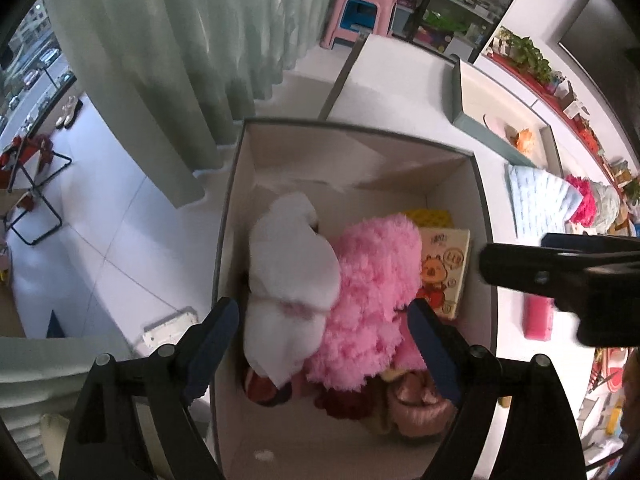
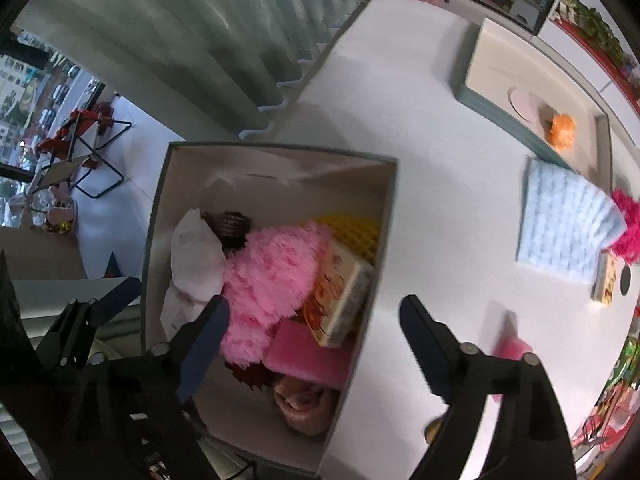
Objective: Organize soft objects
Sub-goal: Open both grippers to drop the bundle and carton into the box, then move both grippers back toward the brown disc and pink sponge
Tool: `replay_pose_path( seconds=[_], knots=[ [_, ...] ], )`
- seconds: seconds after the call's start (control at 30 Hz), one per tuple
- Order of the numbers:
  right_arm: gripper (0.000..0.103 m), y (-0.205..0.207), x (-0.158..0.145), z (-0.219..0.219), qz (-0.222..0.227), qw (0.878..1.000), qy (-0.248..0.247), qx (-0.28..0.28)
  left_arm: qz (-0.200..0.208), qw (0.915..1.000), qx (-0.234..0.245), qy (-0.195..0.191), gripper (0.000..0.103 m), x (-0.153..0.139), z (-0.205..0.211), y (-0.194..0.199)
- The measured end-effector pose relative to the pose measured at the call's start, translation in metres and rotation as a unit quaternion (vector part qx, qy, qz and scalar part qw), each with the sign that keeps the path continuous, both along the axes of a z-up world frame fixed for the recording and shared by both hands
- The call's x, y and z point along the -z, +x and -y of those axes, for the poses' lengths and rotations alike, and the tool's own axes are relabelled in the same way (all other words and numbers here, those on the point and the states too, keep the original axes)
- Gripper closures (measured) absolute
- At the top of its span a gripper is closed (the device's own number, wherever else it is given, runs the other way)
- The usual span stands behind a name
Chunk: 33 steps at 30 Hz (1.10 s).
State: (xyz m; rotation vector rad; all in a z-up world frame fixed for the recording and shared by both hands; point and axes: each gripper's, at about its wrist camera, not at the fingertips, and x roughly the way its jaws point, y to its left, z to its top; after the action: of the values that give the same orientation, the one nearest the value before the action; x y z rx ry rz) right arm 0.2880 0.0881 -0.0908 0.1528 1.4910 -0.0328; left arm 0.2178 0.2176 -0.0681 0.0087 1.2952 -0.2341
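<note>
Plush toy (image 1: 372, 288) inside box (image 1: 236, 200)

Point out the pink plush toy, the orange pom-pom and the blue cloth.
pink plush toy (image 1: 372, 280), left wrist view, middle of its fluffy body
orange pom-pom (image 2: 562, 130), right wrist view, its centre
blue cloth (image 2: 564, 224), right wrist view, middle of the folded surface

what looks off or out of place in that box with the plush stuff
A rigid yellow carton with a cartoon print sits tilted among the soft items in the box, wedged against the pink plush and the right wall. It leans rather than lying flat. Nothing looks spilled or damaged.
</note>
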Motion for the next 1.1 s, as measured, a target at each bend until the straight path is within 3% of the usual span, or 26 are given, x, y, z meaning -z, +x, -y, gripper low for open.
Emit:
replay_pose_path(
  seconds=[0.13, 0.23, 0.43, 0.47, 0.7, 0.83, 0.93, 1.1],
  knots=[
    [0.008, -0.021, -0.002, 0.020, -0.005, 1.000, 0.007, 0.026, -0.029, 0.9994, 0.014, -0.012, 0.016, 0.005, 0.004, -0.010],
    [0.000, -0.042, -0.004, 0.039, -0.006, 0.998, 0.010, 0.054, -0.063, 0.9976, 0.020, -0.018, 0.016, 0.011, 0.009, -0.019],
    [0.000, -0.102, -0.001, 0.088, -0.014, 0.990, 0.029, 0.134, -0.086, 0.9952, 0.033, -0.033, 0.012, 0.010, 0.023, -0.035],
    [0.000, -0.114, 0.000, 0.097, -0.016, 0.988, 0.031, 0.152, -0.091, 0.9945, 0.035, -0.039, 0.000, 0.009, 0.027, -0.037],
    [0.000, -0.198, 0.022, 0.164, -0.045, 0.956, 0.049, 0.287, -0.082, 0.9913, 0.082, -0.063, 0.000, -0.012, 0.073, -0.049],
    [0.000, -0.229, 0.030, 0.187, -0.053, 0.941, 0.053, 0.331, -0.085, 0.9843, 0.148, -0.047, 0.000, -0.020, 0.120, -0.062],
    [0.000, -0.247, 0.033, 0.200, -0.053, 0.932, 0.057, 0.354, -0.086, 0.9741, 0.207, -0.032, 0.000, -0.021, 0.163, -0.082],
    [0.000, -0.271, 0.039, 0.220, -0.057, 0.922, 0.063, 0.379, -0.103, 0.9597, 0.261, 0.009, 0.000, 0.001, 0.220, -0.120]
  ],
)
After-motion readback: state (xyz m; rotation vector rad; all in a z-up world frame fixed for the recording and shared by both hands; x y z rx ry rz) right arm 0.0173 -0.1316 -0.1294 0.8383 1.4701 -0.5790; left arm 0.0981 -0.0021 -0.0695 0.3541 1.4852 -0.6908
